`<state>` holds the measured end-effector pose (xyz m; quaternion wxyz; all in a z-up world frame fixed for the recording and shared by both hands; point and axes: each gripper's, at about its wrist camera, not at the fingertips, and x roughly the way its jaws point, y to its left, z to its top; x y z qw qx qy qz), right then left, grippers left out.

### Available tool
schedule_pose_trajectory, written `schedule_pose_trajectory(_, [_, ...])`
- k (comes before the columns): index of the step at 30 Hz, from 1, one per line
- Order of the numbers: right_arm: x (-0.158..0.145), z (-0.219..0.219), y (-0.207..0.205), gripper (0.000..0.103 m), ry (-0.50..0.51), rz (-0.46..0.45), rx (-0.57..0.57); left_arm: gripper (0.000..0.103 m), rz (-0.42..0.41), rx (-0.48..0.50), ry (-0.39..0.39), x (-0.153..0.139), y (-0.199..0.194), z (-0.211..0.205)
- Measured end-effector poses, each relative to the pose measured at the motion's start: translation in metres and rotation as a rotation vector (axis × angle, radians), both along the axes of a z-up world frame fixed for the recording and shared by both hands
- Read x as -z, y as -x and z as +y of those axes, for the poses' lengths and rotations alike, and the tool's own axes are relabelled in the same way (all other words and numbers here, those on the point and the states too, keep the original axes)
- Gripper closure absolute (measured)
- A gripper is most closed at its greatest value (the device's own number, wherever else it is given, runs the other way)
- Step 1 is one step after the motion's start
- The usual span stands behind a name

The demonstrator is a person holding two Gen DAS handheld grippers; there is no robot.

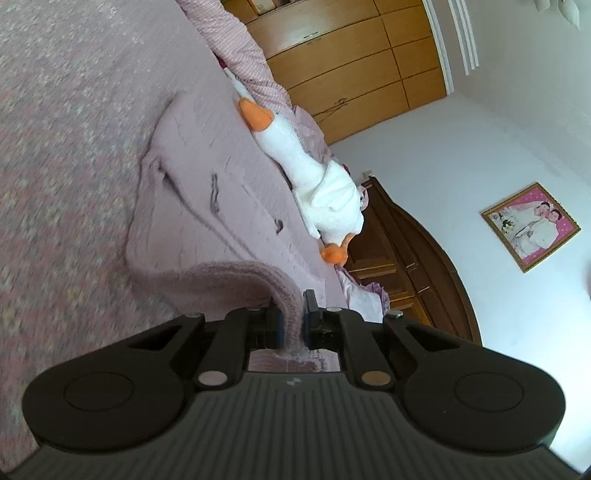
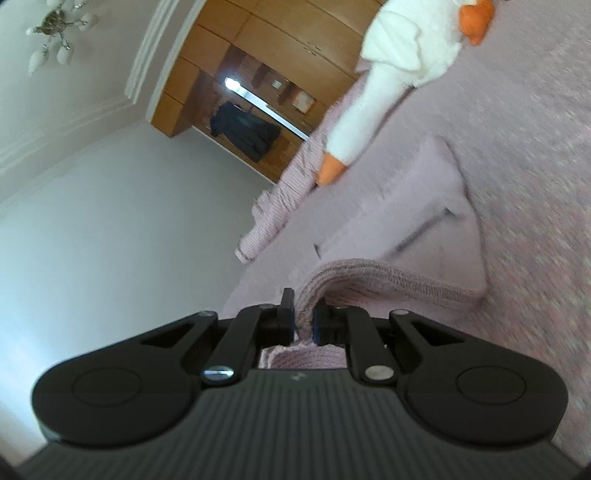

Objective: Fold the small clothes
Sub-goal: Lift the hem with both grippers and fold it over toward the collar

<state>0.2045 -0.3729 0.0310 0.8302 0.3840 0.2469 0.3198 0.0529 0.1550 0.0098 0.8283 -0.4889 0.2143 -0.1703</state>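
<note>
Two cameras look out over one wide bed (image 1: 55, 147), its pink patterned cover filling most of the left wrist view and the right half of the right wrist view. Behind it stands a wooden wardrobe (image 1: 362, 62), and in the left wrist view a dark curved headboard (image 1: 413, 258) rises against a white wall (image 1: 480, 155).

Next in size, a pale pink knit garment (image 1: 207, 206) lies spread on the bed, with dark marks on its upper face. One ribbed edge of it is lifted off the cover and drawn back toward the cameras, forming a raised fold at the near side in both views.

A white plush goose (image 1: 314, 177) with an orange beak and orange feet lies along the far edge of the garment, just beside it; whether they touch cannot be told. A striped pink pillow (image 1: 240, 48) lies past the goose's head.

The left gripper (image 1: 291, 321) is narrow, its jaws pinched on the ribbed edge of the garment. The right gripper (image 2: 303, 321) is likewise narrow, clamped on another part of that ribbed edge.

A framed picture (image 1: 530, 227) hangs on the wall. A chandelier (image 2: 55, 33) shows at the ceiling in the right wrist view, and a dark coat (image 2: 243, 133) hangs by the wardrobe.
</note>
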Motion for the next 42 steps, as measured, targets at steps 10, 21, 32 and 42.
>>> schedule_pose_trajectory(10, [-0.024, 0.021, -0.051, 0.091, -0.007, -0.061, 0.007, 0.093, -0.073, -0.003, -0.042, -0.042, -0.052, 0.011])
schedule_pose_trajectory(21, [-0.047, 0.034, -0.132, 0.091, -0.004, -0.128, 0.039, 0.093, -0.110, 0.004, -0.119, -0.081, -0.151, 0.014])
schedule_pose_trajectory(32, [-0.021, 0.031, -0.224, 0.091, 0.031, -0.092, 0.150, 0.093, -0.101, -0.057, -0.135, -0.060, -0.249, 0.043])
schedule_pose_trajectory(42, [0.041, 0.045, -0.233, 0.088, 0.138, 0.039, 0.191, 0.090, 0.074, -0.146, -0.216, 0.015, -0.289, 0.055])
